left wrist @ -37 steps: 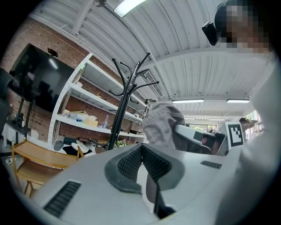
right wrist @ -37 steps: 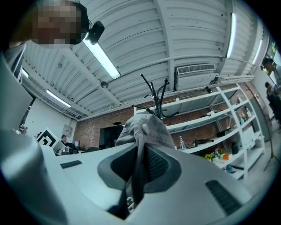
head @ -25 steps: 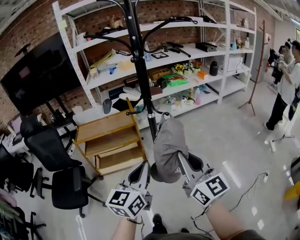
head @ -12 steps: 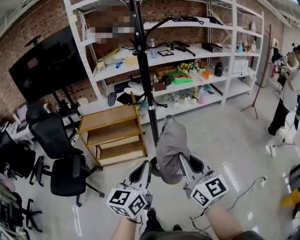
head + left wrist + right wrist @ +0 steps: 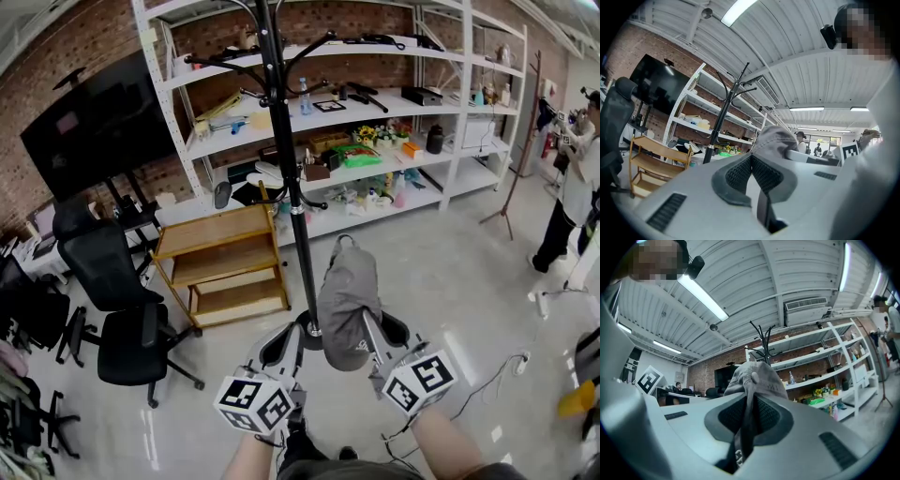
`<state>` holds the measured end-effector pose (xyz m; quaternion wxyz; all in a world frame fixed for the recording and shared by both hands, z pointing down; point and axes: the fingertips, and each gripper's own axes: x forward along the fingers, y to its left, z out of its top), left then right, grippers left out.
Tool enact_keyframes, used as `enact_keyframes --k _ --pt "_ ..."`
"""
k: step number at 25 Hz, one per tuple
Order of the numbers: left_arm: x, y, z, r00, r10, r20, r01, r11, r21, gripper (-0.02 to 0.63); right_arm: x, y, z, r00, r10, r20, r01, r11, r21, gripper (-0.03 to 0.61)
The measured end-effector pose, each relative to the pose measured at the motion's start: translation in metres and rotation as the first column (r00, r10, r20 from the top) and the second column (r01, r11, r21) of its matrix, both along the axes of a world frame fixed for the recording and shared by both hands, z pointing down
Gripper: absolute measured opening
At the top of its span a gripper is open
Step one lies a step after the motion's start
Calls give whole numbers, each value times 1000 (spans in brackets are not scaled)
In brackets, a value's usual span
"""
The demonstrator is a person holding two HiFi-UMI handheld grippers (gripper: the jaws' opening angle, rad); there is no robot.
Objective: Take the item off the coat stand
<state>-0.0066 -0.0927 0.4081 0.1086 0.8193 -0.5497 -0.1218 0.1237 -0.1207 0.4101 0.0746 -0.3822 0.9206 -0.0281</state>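
Fingers of the right gripper clamp the grey cap, which hangs just right of the coat stand pole; the left gripper has its fingers together, empty.

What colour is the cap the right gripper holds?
Grey. The cap shows best in the head view.

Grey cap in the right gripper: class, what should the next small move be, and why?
Probably carry the grey cap away from the coat stand: the right gripper is shut on its fabric and it hangs clear of every hook.
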Motion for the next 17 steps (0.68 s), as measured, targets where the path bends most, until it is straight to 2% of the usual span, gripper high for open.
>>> enact_keyframes --k 17 --pt "0 -1 4 1000 12 -6 -12 1000 -13 8 -1 -5 14 1000 -16 -15 16 1000 -26 31"
